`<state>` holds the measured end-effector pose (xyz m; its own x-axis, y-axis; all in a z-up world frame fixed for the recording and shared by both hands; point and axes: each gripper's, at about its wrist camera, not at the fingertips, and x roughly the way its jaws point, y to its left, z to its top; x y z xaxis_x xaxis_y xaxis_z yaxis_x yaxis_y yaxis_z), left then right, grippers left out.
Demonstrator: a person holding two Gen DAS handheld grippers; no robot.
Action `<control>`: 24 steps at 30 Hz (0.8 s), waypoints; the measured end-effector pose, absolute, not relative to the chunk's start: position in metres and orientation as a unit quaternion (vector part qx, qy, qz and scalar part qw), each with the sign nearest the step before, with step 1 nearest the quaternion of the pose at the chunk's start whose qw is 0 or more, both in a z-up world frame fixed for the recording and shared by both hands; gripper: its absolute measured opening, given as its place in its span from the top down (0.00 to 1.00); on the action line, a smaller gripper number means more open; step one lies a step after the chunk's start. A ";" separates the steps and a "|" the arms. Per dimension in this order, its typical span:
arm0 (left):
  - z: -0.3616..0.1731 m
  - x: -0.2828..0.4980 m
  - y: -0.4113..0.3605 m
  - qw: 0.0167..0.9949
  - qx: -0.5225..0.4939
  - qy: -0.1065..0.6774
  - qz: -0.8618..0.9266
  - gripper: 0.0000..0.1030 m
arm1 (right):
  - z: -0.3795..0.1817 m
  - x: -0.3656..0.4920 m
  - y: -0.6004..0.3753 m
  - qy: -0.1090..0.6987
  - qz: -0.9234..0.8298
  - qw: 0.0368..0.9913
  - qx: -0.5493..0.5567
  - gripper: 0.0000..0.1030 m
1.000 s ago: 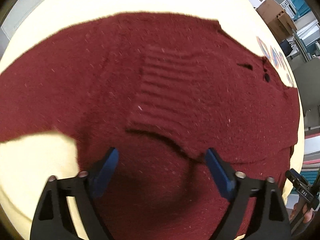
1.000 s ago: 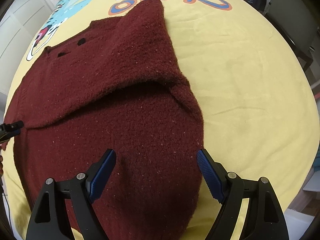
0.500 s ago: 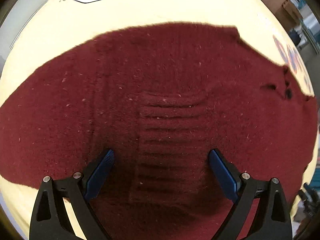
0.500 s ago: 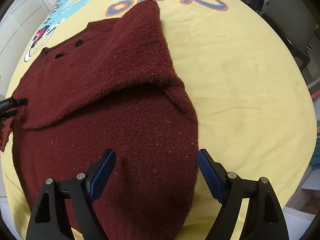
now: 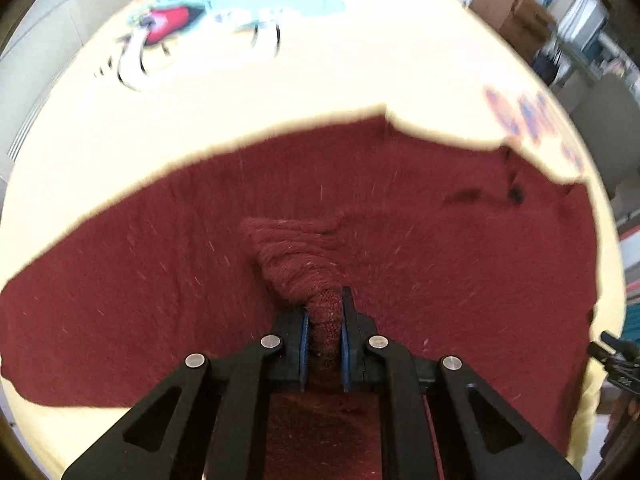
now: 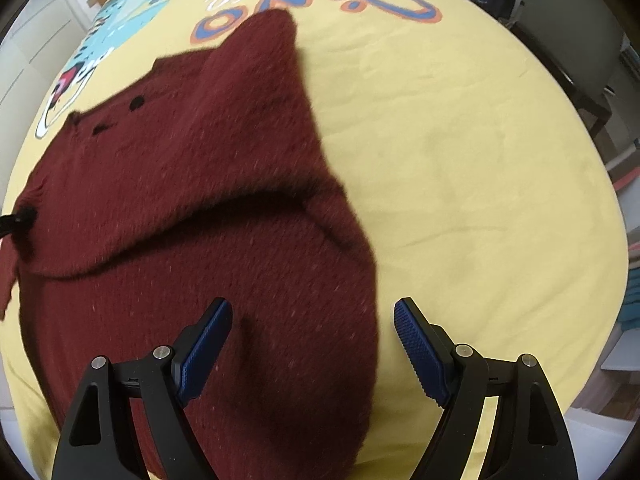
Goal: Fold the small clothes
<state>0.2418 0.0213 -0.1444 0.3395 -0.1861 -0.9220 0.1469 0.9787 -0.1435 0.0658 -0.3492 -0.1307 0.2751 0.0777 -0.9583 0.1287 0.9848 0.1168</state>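
A dark red knitted sweater [image 5: 160,280] lies spread on a yellow printed sheet [image 5: 200,128]. My left gripper [image 5: 324,332] is shut on the sweater's ribbed cuff [image 5: 296,256], which bunches up out of the jaws. In the right wrist view the sweater [image 6: 192,184] lies with one sleeve folded across its body. My right gripper [image 6: 312,340] is open, just above the sweater's near end, with the right edge of the cloth between its fingers. The left gripper's tip [image 6: 16,220] shows at the far left edge, at the sweater.
The sheet [image 6: 460,160] carries a dinosaur cartoon [image 5: 192,28] and "Dino" lettering [image 6: 320,4]. Cardboard boxes [image 5: 512,20] and shelving stand beyond the bed in the left wrist view. A dark chair [image 6: 580,40] stands past the bed's right side.
My left gripper has closed on the ribbed cuff and lifted it, bunching the knit. My right gripper has stayed open and shifted slightly toward the sweater's right edge.
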 end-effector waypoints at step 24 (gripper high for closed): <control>-0.176 0.223 0.037 0.832 0.028 0.550 -0.067 0.90 | -0.136 0.195 -0.370 0.577 -0.016 0.806 0.131 0.85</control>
